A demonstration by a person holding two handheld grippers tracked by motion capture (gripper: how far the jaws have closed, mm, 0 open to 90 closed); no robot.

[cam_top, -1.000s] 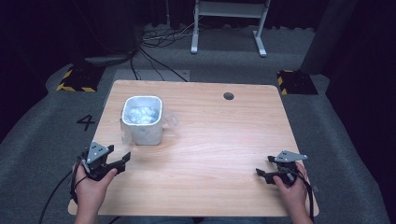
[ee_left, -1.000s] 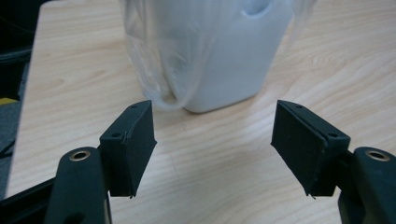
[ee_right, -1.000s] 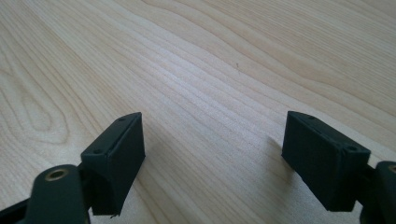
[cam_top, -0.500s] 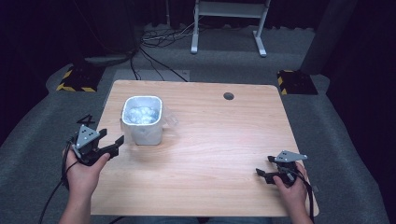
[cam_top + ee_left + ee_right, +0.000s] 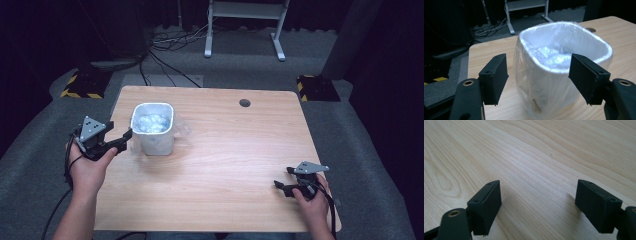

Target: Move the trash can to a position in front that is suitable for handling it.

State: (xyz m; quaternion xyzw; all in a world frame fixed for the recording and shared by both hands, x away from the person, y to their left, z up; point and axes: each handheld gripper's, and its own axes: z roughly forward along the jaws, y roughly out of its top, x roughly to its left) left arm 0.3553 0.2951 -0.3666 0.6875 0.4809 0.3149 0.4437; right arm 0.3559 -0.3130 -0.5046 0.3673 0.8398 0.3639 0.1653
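Note:
A small white bin (image 5: pixel 153 129) lined with a clear plastic bag stands upright on the left half of the wooden table (image 5: pixel 225 165). My left gripper (image 5: pixel 120 136) is open just left of it, jaws pointing at its side. In the left gripper view the bin (image 5: pixel 559 72) stands close ahead between and beyond the two spread black jaws, apart from both. My right gripper (image 5: pixel 282 179) rests open low over the table's front right part. The right gripper view has my right gripper (image 5: pixel 537 205) over bare wood, nothing between its jaws.
A round cable hole (image 5: pixel 244 102) lies in the table near its back edge. Beyond the table are a white metal stand (image 5: pixel 245 27), floor cables (image 5: pixel 165 45) and yellow-black striped blocks (image 5: pixel 82 82). Grey carpet surrounds the table.
My left gripper has moved forward and rightward along the table's left edge, up to the bin's side. The right gripper has stayed in place.

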